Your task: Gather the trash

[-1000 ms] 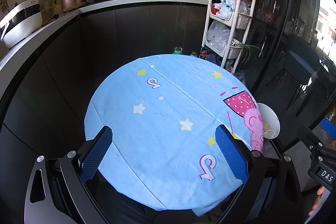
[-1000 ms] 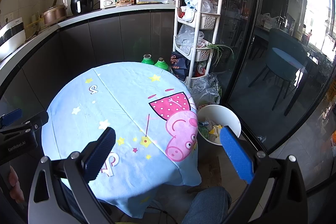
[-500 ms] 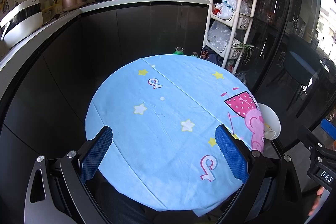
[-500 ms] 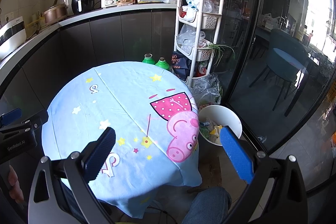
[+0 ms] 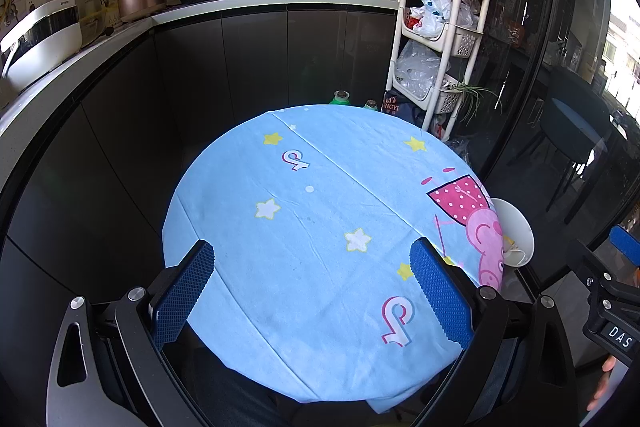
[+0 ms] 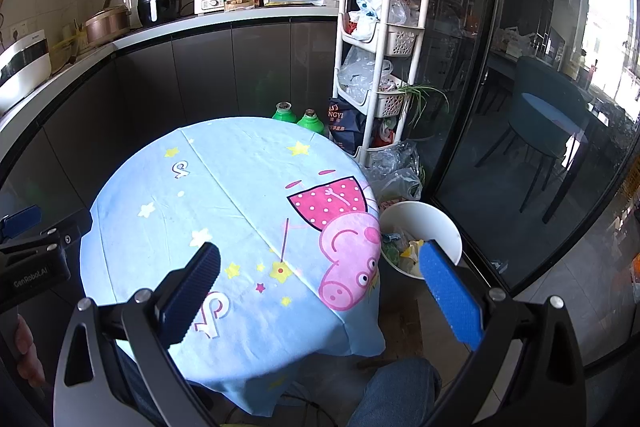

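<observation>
Both tools hover above the near edge of the round bench covered with a light-blue cartoon-print cloth. The left tool has its blue ribbed pads spread wide with nothing between them. The right tool is likewise wide open and carries nothing.

No loose trash shows on the cloth in either view; its surface appears bare apart from the printed stars and the pink pig figure. The collected trash sits in the white round plastic bin on the floor, just beside the right edge of the bench, below the level of the bench top. Crumpled wrappers, yellow and green, are visible inside it. In the left wrist view only part of the bin rim shows past the cloth edge.

Judgement: the bench portion of the task appears finished, or nearly so. The step in hand is a final check.

Procedure for this step:
1. Keep both tools open and clear of the cloth, so that the fabric is not snagged.
2. Scan the far edge of the cloth and the floor around the bin, where clear plastic bags lie. Whether these count as trash cannot be told.
3. If a piece is found, approach from above and close on its thickest part.
</observation>
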{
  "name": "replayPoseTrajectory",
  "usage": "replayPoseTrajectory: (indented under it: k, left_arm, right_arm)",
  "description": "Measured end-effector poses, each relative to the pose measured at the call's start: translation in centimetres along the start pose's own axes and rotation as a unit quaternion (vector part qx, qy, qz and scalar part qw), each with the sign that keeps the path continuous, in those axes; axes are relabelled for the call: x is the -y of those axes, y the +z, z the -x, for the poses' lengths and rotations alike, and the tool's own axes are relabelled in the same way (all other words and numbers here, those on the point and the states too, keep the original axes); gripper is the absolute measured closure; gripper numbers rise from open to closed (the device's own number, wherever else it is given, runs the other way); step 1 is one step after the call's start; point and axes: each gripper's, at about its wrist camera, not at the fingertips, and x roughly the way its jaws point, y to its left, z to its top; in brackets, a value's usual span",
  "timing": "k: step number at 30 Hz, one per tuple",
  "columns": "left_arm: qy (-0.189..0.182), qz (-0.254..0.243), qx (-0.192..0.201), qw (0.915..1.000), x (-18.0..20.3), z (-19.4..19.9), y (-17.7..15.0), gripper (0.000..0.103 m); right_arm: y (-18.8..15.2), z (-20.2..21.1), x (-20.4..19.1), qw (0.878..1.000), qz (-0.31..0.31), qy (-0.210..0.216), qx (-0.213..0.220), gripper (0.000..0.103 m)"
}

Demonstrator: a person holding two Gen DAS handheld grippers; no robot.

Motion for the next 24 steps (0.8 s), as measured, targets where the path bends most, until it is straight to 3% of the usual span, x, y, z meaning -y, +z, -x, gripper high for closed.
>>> replayPoseTrajectory:
  k: [24]
  left_arm:
    - [-0.001, -0.002, -0.001, 1.0000, -0.06, 0.10, 0.14, 0.008]
  right_arm:
    - [-0.02, -0.13, -0.17, 1.000, 0.002, 0.002, -0.002, 0.003]
